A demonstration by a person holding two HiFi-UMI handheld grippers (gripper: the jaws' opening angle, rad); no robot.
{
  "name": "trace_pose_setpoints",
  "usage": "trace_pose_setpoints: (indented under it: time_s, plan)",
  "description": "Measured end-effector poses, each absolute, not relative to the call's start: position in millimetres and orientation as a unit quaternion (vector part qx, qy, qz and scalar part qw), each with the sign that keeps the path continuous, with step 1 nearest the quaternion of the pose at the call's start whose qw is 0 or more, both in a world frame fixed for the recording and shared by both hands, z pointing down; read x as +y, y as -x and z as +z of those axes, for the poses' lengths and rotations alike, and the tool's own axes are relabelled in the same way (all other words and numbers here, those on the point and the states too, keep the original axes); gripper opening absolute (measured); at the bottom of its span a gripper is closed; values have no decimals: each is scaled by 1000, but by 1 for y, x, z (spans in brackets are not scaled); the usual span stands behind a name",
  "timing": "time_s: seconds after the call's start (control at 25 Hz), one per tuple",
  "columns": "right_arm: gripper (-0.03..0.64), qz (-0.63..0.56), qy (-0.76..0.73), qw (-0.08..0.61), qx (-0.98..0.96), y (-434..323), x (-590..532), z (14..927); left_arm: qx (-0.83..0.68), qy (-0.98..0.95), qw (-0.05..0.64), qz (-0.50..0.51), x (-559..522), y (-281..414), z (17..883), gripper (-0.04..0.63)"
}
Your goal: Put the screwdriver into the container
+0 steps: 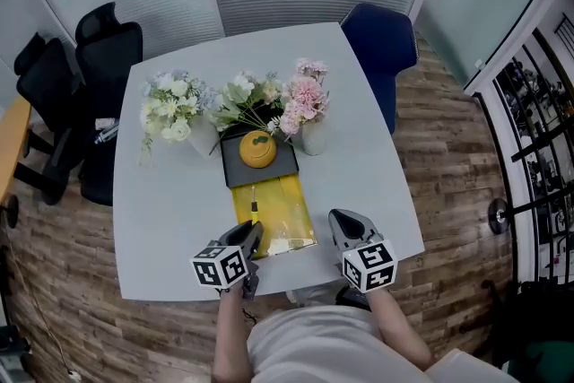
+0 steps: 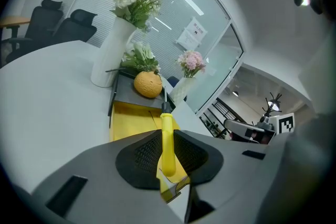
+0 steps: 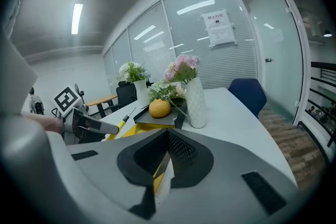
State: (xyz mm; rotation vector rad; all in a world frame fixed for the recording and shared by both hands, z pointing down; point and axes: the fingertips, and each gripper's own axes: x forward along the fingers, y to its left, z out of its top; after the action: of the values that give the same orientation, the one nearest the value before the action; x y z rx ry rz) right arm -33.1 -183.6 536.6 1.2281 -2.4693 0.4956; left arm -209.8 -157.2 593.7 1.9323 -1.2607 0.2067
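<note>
On the white table a yellow container is set. Over its near left part the screwdriver is clamped by its yellow handle in the left gripper, a grip seen clearly only in the left gripper view. The right gripper is closed on nothing.

Tabletop: smooth, matt, pale grey-white, laminate look.
Tray at its middle: dark grey, matt.
Orange ball on the tray: dull, finely pitted skin.
Container just in front of the tray: yellow, glossy, plastic-looking; its near edge catches light.
Screwdriver: glossy yellow plastic handle, black collar, thin bare-metal shaft.
Left gripper: matt grey plastic shell; pads black, cross-hatched, rubbery.
Vase right of the tray: white, matt, embossed surface.
Floor: wood-grain planks, low sheen.
Chair behind the tray: blue cloth.
</note>
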Motion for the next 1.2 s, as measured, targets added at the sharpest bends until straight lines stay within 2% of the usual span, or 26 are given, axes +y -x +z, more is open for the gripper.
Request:
trace_pose_setpoints:
  time_s: [0.88,1.2]
  plan:
    - [15,210,-438,187,-854,8,-211,574,-475,-733,425,236,-175,193,652,66]
    - [15,215,-441,191,-850,1,-223,580,-454,-717,415,328,-181,191,668,67]
